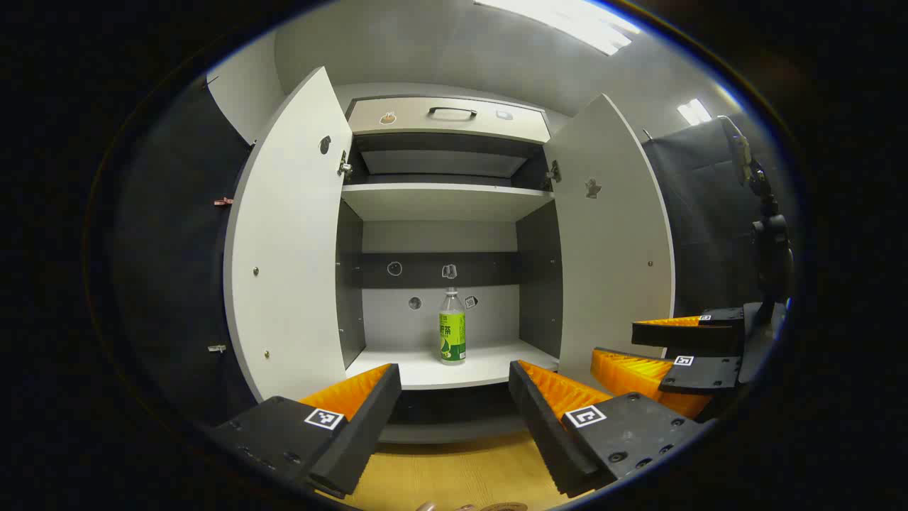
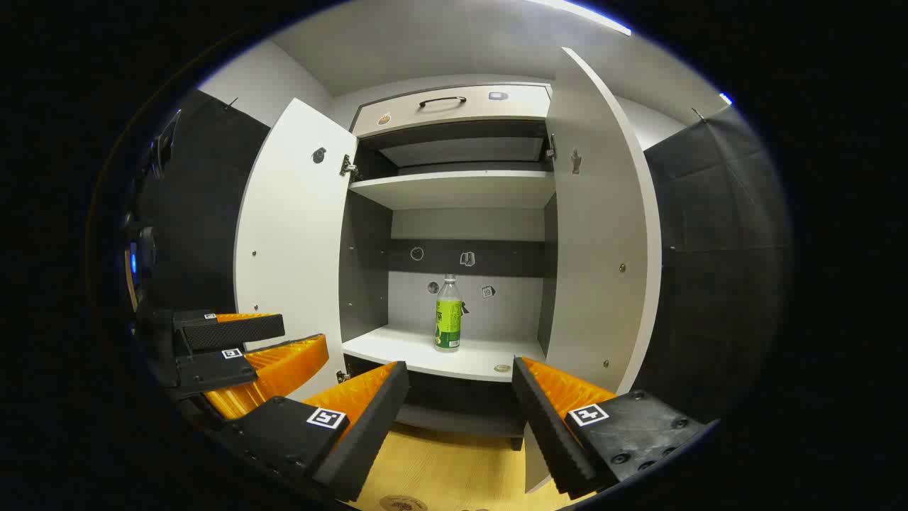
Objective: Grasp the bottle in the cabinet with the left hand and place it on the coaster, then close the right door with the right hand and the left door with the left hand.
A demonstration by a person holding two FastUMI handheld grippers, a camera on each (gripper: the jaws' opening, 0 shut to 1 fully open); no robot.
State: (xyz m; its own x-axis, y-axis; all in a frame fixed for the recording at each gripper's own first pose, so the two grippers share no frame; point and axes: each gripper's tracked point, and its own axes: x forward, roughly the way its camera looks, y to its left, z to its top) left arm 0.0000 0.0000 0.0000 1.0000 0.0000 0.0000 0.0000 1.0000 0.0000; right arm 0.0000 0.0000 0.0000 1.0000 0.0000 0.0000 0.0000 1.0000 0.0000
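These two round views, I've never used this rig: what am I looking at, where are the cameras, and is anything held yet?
Each picture comes from a camera riding on one handheld two-finger gripper, looking along its fingers. In the left gripper view, the left gripper is open and empty; the right gripper view shows the right gripper the same. Both face a cabinet with both doors open. The bottle stands upright on the lower shelf, untouched. At the bottom edge of the right gripper view, a round thing on the wooden table may be the coaster.
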